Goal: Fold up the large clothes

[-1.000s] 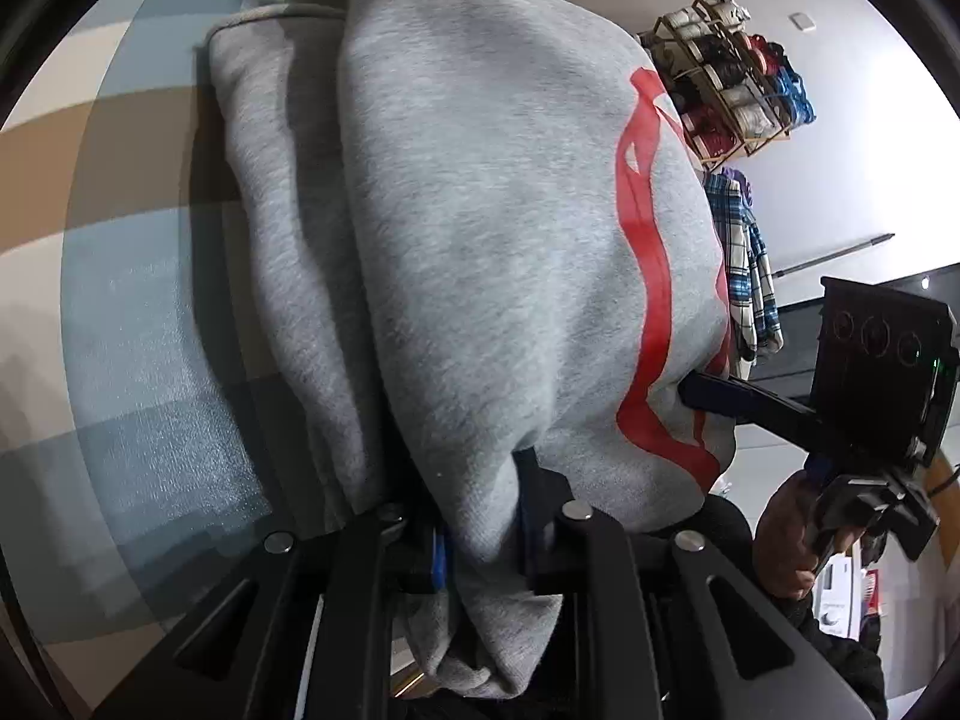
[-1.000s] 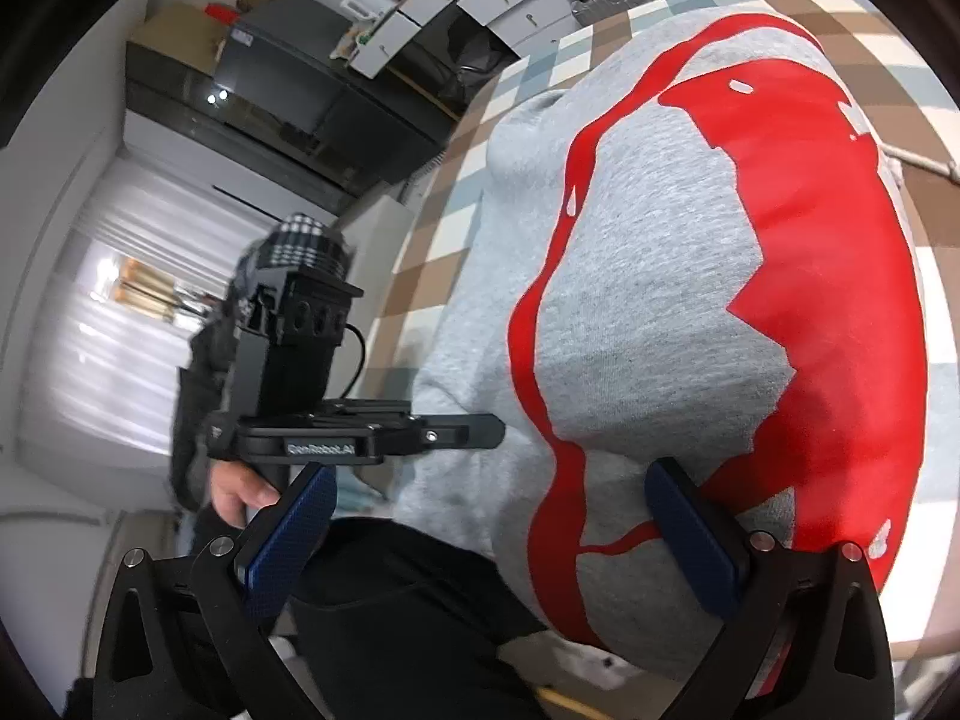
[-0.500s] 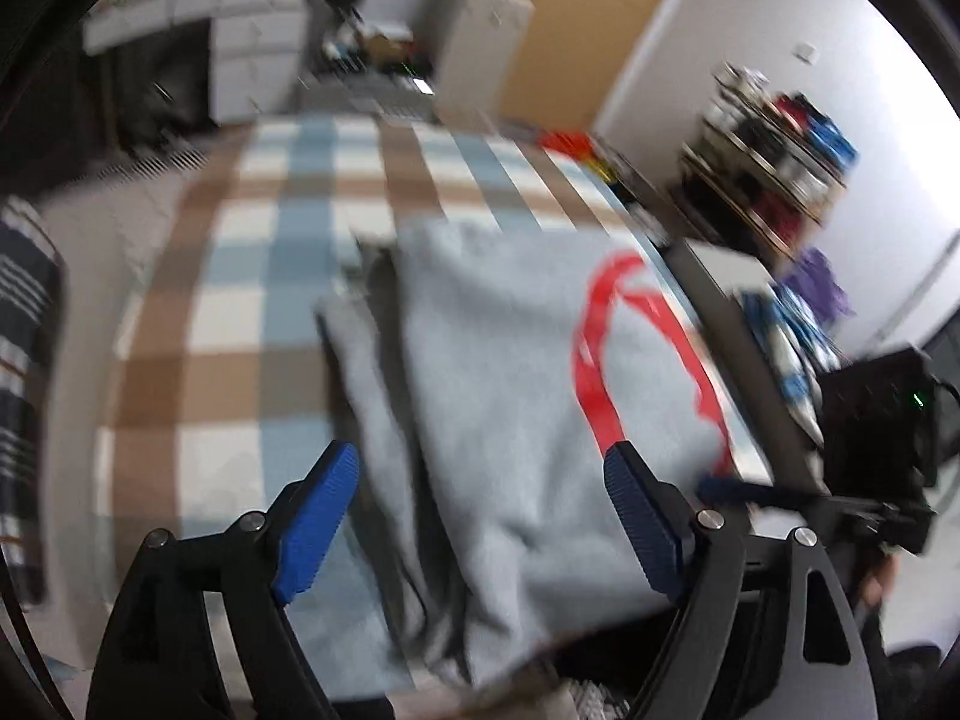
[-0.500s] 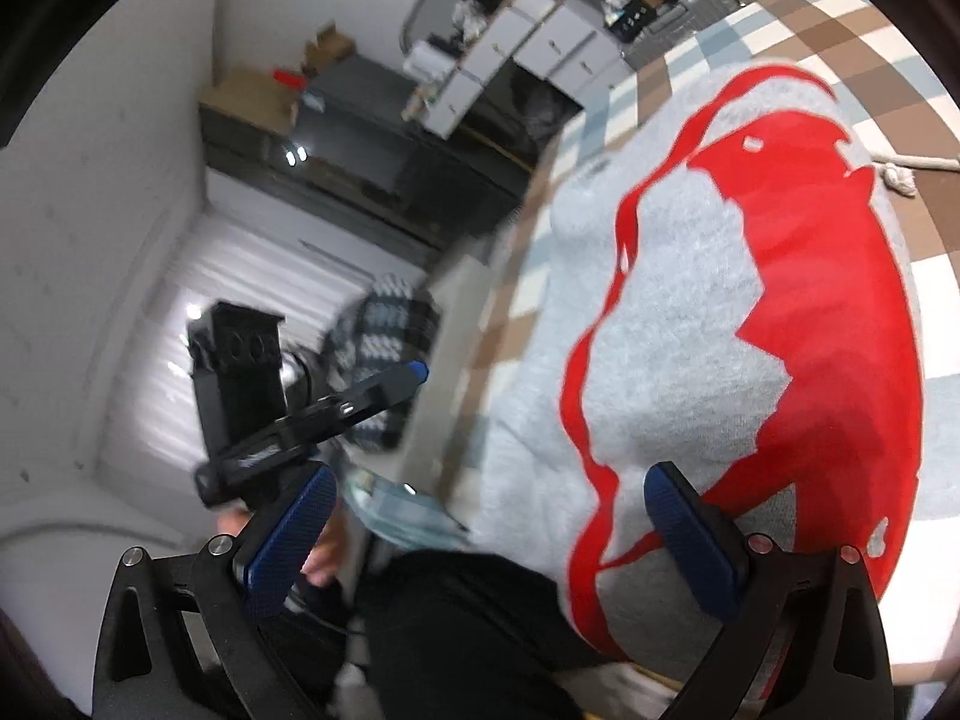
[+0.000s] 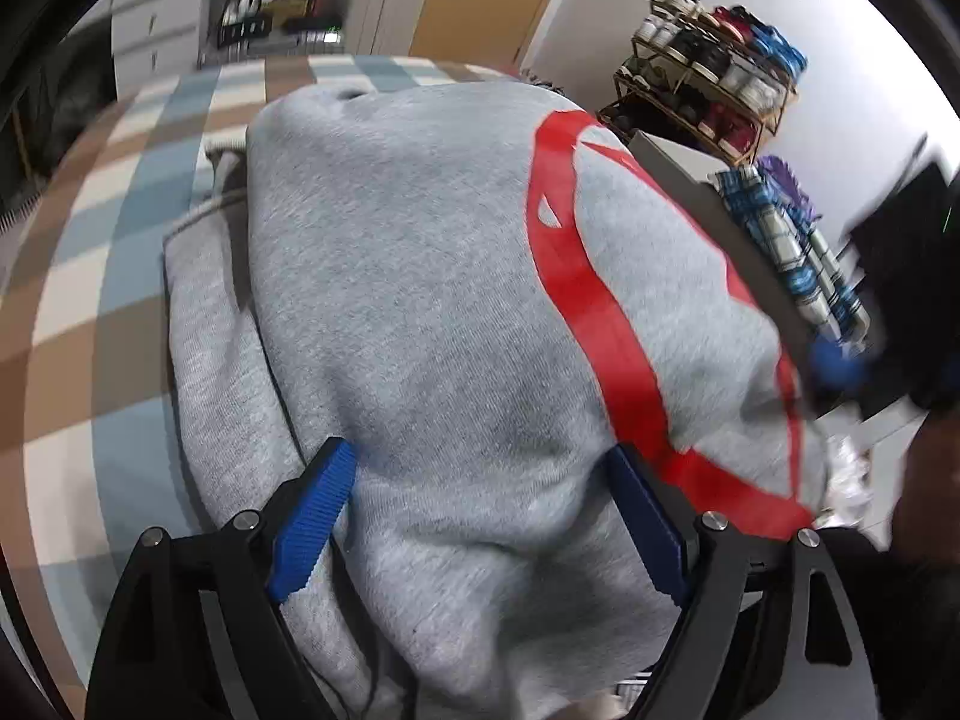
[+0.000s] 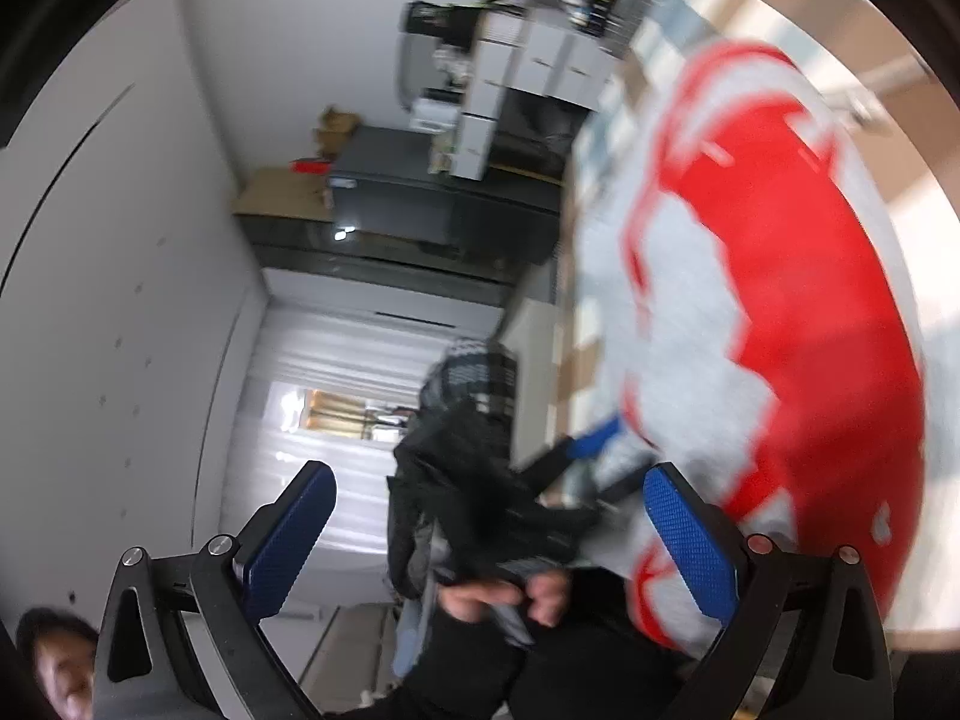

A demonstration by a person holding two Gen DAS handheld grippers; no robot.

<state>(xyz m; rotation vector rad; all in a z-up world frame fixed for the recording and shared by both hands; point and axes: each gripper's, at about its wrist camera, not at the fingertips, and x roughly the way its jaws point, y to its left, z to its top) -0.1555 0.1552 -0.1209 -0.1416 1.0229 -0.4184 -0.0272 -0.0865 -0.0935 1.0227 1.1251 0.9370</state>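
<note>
A grey sweatshirt (image 5: 420,312) with a red print lies folded into a thick stack on a table covered by a checked cloth (image 5: 102,252), its near edge hanging toward the person. The left gripper (image 5: 480,516) hovers over that near edge with its jaws spread wide; the blue pads (image 5: 312,516) straddle a hump of fabric, and whether they rest against it cannot be told from this view. The right gripper (image 6: 498,534) stands just off the sweatshirt's print side, angled across it, jaws apart and empty, with only the room and the person's hand (image 6: 510,594) seen between them. The fold appears close to finished: the layers sit squarely, one grey edge peeking out on the side away from the print. To finish well, the open tools are probably best used flat, pressing and smoothing the hump outward toward the far edge of the sweatshirt, then nudging the protruding layer flush. Pinching again would likely drag the top layer and undo the stack.
</note>
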